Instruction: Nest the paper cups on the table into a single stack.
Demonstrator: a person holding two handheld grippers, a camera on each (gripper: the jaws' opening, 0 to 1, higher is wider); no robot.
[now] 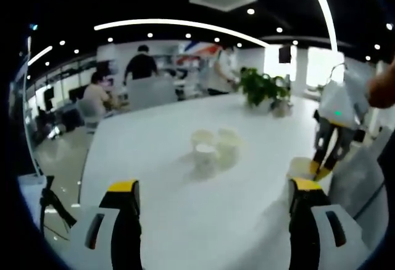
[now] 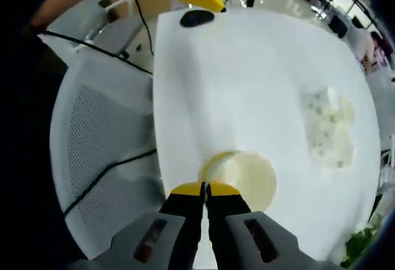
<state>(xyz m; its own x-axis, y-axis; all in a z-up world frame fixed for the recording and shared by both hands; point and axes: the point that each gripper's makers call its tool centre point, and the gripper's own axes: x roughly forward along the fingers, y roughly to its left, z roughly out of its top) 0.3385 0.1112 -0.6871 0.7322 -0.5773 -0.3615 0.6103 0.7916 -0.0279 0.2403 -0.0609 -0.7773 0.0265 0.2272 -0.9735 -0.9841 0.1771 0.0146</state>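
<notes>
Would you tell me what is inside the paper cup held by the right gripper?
The right gripper is shut on the paper cup's rim. Its pale interior looks empty, though the part nearest the jaws is covered, so I cannot confirm that.

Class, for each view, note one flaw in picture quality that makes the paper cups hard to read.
Left gripper view: the pale paper cups are soft and washed out against the glossy white table, and fisheye bends the ceiling lights. Right gripper view: the pale yellow cup held by the right gripper is overexposed, the far cups a blur.
</notes>
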